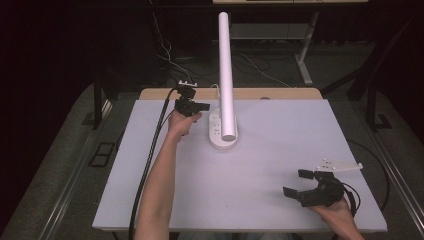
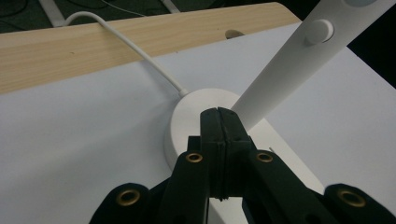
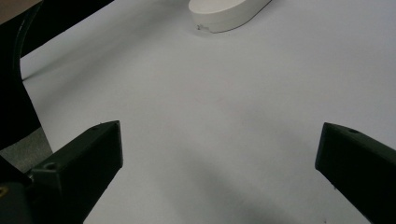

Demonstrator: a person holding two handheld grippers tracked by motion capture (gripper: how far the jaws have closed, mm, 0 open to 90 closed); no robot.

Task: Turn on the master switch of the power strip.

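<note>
While the lamp [image 1: 223, 125] stands upper centre on the table [image 1: 260, 165], the left gripper [image 1: 199, 106] sits just left of its base, jaws together on nothing; the right gripper [image 1: 298, 183], lower right, gapes empty.

The closed black left gripper [image 2: 219, 114] covers the near part of the round white plastic lamp base [image 2: 187, 121] — whether its tips touch the base cannot be told. The slim white lamp arm [image 2: 299, 56] runs off the left gripper view's top-right corner.
</note>
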